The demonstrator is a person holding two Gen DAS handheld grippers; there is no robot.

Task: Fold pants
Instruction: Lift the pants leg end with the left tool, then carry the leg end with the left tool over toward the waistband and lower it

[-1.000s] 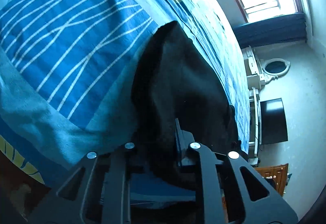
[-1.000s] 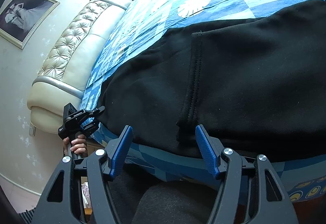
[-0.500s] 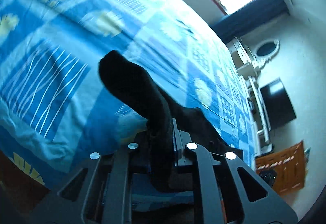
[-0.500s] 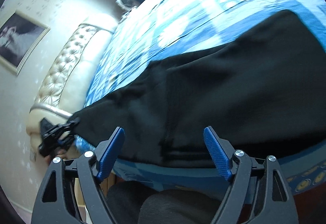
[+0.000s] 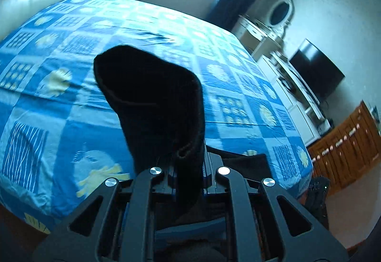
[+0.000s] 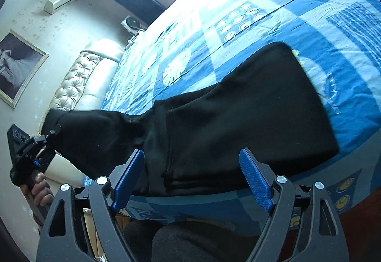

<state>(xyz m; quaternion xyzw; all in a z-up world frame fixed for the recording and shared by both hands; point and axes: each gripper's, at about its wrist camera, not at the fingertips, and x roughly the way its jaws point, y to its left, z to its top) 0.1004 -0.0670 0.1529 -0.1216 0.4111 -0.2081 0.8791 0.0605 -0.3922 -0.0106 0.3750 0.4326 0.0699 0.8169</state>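
pants point(image 6: 238, 123) end lifted higher, left gripper point(image 5: 189, 171) pinching

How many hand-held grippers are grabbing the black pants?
1. The left hand-held gripper is shut on one lifted end of the black pants. The right hand-held gripper is open near them, holding nothing.

No readable text, label, brand or number is found in either view. Only printed patterns, no lettering, are seen on the blue bedspread point(image 5: 238, 85). The framed picture point(image 6: 16, 66) at the left edge of the right wrist view is shown without a legible caption.
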